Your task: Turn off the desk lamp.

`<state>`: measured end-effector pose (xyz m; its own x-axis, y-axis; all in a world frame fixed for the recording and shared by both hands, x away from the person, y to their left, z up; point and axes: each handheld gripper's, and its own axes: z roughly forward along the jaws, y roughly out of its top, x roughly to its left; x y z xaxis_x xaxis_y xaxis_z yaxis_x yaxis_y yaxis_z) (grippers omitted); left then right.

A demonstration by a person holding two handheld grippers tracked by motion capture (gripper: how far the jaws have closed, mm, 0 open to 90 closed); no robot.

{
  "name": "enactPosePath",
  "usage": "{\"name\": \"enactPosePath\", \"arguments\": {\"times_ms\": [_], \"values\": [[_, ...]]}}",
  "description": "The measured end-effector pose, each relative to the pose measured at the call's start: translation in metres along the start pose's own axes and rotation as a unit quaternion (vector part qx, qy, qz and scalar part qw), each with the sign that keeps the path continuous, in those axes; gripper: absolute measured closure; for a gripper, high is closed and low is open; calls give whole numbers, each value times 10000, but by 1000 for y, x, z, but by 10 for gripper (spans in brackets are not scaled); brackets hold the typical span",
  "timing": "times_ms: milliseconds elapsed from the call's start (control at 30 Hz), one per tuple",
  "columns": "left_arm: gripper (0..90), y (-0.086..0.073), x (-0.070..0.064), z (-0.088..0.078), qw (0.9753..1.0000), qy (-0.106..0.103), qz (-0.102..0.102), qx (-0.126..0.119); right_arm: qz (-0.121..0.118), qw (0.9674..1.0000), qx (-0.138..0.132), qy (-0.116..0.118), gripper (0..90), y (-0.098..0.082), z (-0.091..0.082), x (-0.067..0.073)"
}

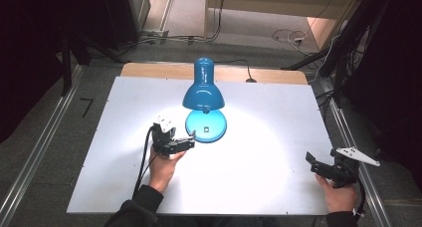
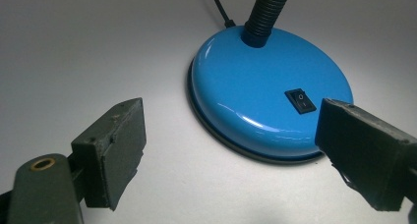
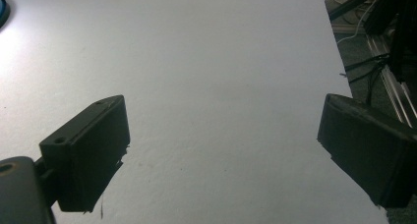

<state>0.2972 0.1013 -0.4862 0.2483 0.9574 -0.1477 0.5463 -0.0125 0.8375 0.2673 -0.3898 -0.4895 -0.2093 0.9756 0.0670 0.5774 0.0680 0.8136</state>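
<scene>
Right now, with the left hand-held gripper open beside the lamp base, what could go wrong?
1. The left hand-held gripper stands open, and its wide jaw may miss the small rocker switch and skid on the glossy lamp base.
2. A sideways push could slide the base on the smooth table.
3. Lifting the gripper could bump the low lamp shade.

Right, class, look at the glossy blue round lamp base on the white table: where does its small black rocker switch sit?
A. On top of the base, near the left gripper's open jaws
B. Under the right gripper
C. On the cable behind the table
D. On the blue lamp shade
A: the small black rocker switch sits on the upper face of the glossy blue round lamp base, just ahead of the left gripper, whose jaws stand wide apart.
</scene>
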Motion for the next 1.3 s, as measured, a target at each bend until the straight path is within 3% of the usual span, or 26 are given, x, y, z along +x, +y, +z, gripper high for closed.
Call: {"name": "enactPosePath", "arguments": {"times_ms": [300, 467, 633, 1300], "values": [[187, 1, -14, 9, 9999, -89, 98, 9, 16, 10000, -7, 14, 41, 0, 0, 0], [296, 0, -18, 15, 9999, -153, 40, -43, 28, 10000, -27, 19, 41, 0, 0, -1], [413, -2, -22, 20, 9997, -208, 108, 22, 70, 10000, -1, 40, 42, 0, 0, -1], [766, -3, -33, 34, 9992, -359, 181, -28, 79, 9999, 10, 68, 42, 0, 1, -1]]}}
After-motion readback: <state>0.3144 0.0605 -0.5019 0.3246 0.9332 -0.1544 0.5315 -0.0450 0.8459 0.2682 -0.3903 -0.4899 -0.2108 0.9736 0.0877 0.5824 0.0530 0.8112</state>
